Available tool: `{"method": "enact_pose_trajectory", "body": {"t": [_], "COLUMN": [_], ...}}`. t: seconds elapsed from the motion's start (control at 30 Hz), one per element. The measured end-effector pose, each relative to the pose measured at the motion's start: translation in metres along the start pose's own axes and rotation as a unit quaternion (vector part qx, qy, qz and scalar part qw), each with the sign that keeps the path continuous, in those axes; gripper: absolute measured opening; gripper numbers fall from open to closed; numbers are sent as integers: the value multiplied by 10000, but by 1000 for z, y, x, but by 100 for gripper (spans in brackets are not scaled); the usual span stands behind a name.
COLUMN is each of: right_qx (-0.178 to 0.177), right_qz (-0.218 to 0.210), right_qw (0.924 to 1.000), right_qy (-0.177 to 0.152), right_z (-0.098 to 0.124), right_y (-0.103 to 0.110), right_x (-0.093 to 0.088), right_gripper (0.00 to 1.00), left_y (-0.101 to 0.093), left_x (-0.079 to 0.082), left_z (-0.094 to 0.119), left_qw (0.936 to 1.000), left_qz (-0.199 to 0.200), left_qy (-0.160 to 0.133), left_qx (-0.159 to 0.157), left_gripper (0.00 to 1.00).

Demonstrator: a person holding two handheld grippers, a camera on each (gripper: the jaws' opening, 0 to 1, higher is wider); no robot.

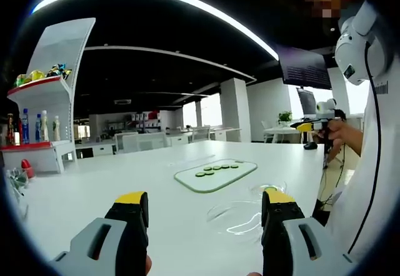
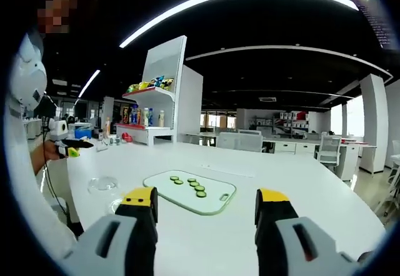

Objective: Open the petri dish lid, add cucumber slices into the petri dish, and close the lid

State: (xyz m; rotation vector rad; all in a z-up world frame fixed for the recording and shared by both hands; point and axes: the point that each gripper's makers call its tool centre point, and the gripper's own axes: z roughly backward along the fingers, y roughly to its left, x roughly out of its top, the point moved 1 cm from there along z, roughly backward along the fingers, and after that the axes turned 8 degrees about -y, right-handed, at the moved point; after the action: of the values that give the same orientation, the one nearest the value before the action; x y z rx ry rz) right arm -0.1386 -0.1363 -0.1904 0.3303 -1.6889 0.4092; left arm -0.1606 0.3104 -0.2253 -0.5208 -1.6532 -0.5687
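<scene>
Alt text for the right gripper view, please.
The right gripper, jaws open, hovers above a white table facing a glass cutting board with cucumber slices. A clear petri dish sits left of the board; shelves of drinks and snacks stand behind.

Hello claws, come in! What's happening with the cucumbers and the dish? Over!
Both claws open, left claw and right claw holding nothing. Cucumber slices on the cutting board. Petri dish on the table, untouched. Nothing blocking.
</scene>
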Motion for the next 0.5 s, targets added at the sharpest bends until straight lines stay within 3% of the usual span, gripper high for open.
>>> {"method": "enact_pose_trajectory", "body": {"t": [0.2, 0.5], "right_qx": [724, 1668], "right_qz": [194, 322], "right_qw": [9971, 9853], "right_qy": [145, 201], "right_z": [-18, -44], "right_y": [26, 68], "right_x": [3, 11], "right_gripper": [65, 67], "left_y": [-6, -10], "left_x": [-1, -3], "left_z": [-1, -2], "left_qw": [9998, 9991], "left_qz": [-79, -160], "left_qy": [74, 164], "left_qx": [-183, -356], "left_gripper": [74, 74]}}
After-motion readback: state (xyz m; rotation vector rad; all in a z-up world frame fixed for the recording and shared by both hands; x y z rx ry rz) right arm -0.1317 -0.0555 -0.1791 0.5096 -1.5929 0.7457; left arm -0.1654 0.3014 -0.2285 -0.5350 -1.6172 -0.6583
